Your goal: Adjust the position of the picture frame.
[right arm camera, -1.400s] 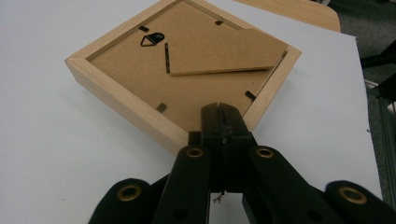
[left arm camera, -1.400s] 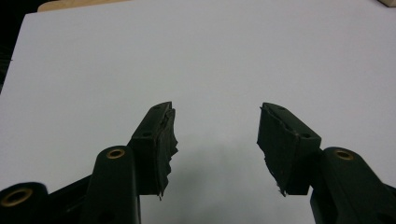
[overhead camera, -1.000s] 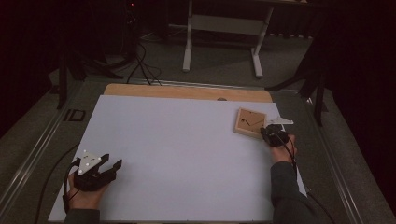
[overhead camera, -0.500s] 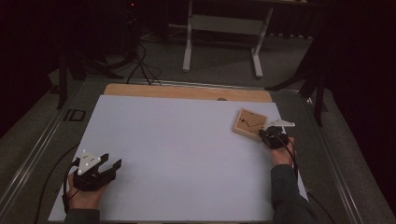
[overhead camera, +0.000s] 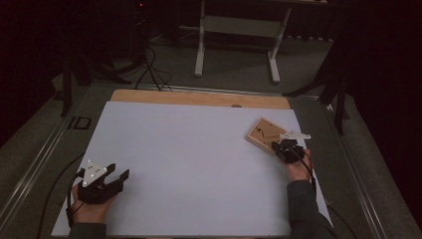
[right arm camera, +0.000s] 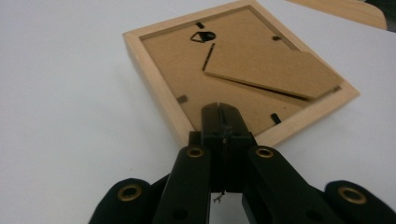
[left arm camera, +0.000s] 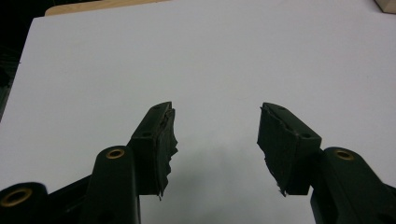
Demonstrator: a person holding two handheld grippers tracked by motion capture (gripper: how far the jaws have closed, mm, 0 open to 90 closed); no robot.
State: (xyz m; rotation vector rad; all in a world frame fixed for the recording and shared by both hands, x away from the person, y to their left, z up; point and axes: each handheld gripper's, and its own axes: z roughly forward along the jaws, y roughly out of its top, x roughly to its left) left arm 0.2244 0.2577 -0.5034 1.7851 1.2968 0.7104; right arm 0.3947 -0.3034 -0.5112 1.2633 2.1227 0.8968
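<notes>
1. Basically, the work in hand is the small light-wood picture frame (right arm camera: 238, 70), lying face down on the white table sheet (overhead camera: 199, 164) at its far right, near the bare wooden strip (overhead camera: 199, 97) along the back edge. Seen from the high view it sits turned at an angle to the sheet.
2. Face down makes sense: that puts the brown fibreboard backing up, so the fold-out easel stand (right arm camera: 273, 70), the small black retaining tabs (right arm camera: 182, 99) and the hanger hole are all reachable from above.
3. Right gripper (right arm camera: 223, 112): jaws pressed together with nothing between them, tips over the frame's near corner. Whether they touch the backing I cannot tell.
4. Closed jaws read as a narrow prod rather than a grasp. My guess is it's meant to push a tab or nudge the stand, not lift the frame.
5. The stand's free end looks slightly raised off the backing, hinged at the slot near the hanger. Likely the next thing to be worked.
6. Left gripper (left arm camera: 215, 140): jaws apart, nothing in the gap, parked on bare sheet at the near left, well apart from the frame.
7. Probably idle, held ready to steady the frame if a one-sided push makes it slide.
8. Risk: the frame is light and the sheet smooth, so a sideways prod may spin it.
</notes>
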